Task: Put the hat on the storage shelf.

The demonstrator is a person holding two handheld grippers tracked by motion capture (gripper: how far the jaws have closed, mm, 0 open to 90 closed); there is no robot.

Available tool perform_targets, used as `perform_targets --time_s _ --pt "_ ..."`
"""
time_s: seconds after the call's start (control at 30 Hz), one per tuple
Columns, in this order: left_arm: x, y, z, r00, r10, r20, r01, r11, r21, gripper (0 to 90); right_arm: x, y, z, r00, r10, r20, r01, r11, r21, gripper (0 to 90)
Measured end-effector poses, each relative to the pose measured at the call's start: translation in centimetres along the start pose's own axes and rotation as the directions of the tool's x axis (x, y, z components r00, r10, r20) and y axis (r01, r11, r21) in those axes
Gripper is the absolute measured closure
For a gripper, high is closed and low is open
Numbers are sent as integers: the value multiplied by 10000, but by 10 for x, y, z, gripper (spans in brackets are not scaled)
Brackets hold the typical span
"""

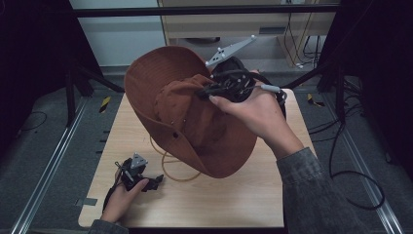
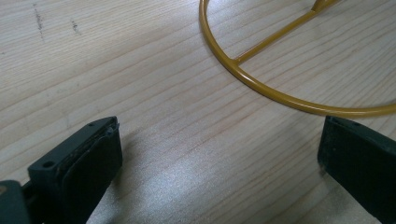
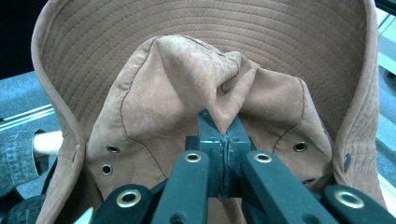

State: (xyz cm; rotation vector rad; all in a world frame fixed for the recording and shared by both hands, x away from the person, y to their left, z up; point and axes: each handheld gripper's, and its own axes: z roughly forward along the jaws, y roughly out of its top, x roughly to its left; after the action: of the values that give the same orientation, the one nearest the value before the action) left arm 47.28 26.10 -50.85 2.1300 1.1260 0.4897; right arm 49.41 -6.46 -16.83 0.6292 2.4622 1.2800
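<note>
A brown bucket hat [image 1: 195, 122] is held above the tabletop [image 1: 234, 195] by the right gripper [image 3: 223, 140].

The gripper's fingers [image 3: 236, 128] are closed on a fold of the hat's crown, the brim being turned up behind it. The left gripper [image 2: 219, 154] is rested at the near left of the light wooden tabletop, its fingers [image 2: 93, 158] spread wide with nothing between them. A yellow wire stand [image 2: 261, 84] is seen lying on the wood beneath the hat. Grey carpet [image 1: 44, 141], metal rails and black cables are seen around the tabletop.
</note>
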Motion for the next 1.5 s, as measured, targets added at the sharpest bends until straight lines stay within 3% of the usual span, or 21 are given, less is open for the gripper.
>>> perform_targets --time_s 0.63,1.17,1.5 --pt "-1 0 0 10000 -17 21 17 10000 -10 0 7 10 29 9992 -39 -409 41 10000 54 894" --pt "-1 0 0 10000 -16 13 16 10000 7 0 11 6 61 9967 73 -809 -50 9996 292 894" --pt "-1 0 0 10000 -15 11 15 10000 7 0 8 -2 72 9953 253 -939 -245 9997 99 893"
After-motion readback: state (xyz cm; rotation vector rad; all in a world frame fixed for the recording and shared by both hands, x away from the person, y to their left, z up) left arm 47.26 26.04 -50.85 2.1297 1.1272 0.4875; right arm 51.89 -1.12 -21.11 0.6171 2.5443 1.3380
